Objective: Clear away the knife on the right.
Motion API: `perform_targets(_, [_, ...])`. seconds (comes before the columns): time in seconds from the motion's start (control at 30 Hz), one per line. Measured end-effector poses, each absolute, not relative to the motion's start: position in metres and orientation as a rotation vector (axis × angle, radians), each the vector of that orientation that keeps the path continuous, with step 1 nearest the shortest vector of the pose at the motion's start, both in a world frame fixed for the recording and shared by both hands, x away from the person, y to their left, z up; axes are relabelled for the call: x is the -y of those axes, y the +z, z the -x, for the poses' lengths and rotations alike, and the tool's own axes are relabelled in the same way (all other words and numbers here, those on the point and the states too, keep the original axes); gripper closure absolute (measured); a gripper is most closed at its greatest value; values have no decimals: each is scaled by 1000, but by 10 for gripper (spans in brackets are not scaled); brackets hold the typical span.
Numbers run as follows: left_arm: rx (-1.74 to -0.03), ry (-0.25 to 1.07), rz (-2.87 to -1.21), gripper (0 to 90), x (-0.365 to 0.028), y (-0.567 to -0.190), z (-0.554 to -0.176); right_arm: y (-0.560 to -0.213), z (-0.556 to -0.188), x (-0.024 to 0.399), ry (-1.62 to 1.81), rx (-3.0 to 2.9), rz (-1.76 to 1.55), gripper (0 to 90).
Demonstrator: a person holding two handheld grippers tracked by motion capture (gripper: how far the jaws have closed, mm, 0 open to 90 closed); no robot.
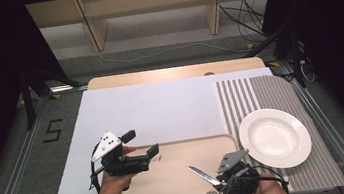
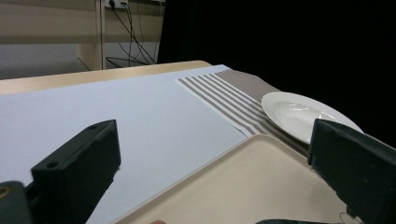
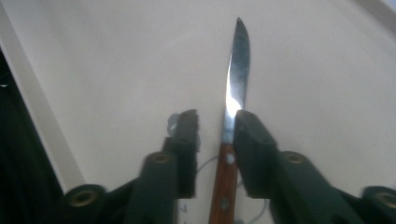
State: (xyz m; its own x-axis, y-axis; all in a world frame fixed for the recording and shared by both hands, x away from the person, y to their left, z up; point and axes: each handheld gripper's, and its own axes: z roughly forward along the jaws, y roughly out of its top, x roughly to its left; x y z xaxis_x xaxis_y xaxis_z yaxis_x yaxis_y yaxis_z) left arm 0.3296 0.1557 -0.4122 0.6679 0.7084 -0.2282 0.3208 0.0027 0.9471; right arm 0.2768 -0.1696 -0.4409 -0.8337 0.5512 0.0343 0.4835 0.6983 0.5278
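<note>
Left gripper (image 1: 141, 144): I am hovering jaws wide apart, nothing between them, over tray (image 1: 172, 188) left edge; keeping clear, ready to assist.

Right gripper (image 3: 215, 125): I am straddling knife (image 3: 233, 112) with jaws nearly closed; wooden handle sitting between pads, touching right pad, gap showing at left pad, so firm grip cannot be confirmed. Blade projecting straight ahead of jaws, over tray, tip pointing away for control.

Plate (image 1: 275, 137): lying well to right of jaws, on striped mat (image 1: 260, 95), likely destination.
</note>
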Motion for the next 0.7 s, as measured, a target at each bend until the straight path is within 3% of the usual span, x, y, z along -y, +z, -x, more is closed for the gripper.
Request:
perform_targets(0.2, [-869,370,-1593,23,-156,-413,-330,-454,-278,154,758,-2814,-777,900])
perform_targets(0.7, [-868,369,-1593,23,-156,-413,-330,-465,-283,150,647,-2841,-755,900])
